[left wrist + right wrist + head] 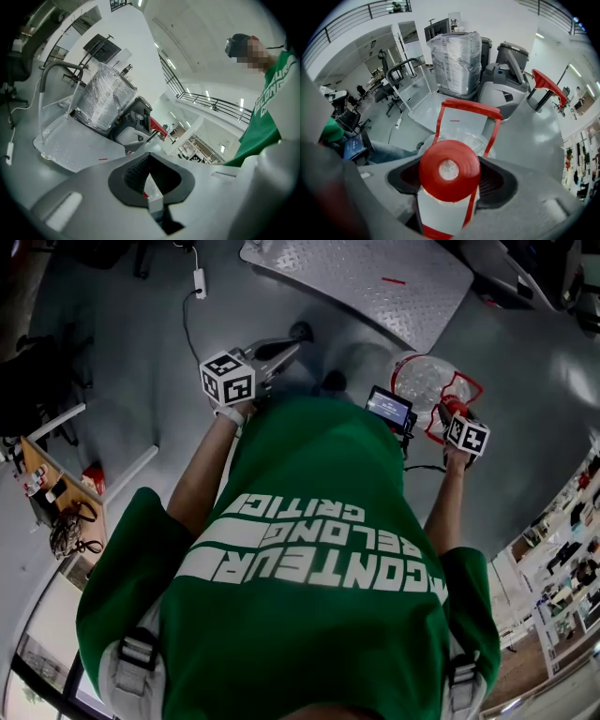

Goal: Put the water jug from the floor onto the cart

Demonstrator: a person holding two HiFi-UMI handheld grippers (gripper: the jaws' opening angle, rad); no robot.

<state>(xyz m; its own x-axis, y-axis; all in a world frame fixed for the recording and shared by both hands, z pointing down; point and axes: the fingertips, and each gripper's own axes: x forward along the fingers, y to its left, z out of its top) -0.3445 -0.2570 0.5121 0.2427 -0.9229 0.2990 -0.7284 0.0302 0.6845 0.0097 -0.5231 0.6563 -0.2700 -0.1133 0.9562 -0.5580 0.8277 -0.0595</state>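
The clear water jug (427, 379) with a red carry frame lies out ahead of my right gripper (448, 414). In the right gripper view its red cap (449, 169) sits between the pads and faces the camera. The red frame (469, 108) reaches away towards the cart. My right gripper (450, 177) is shut on the jug's neck. The cart's grey checker-plate deck (366, 277) lies just beyond, with its push handle (404, 65) at the far side. My left gripper (286, 350) is held left of the jug, shut and holding nothing (146, 177).
A white power strip (199, 279) and its cable lie on the floor left of the cart. A small screen (389, 407) hangs at the person's waist. A plastic-wrapped stack (457, 54), grey machines (506, 89) and a red table (546, 80) stand behind the cart.
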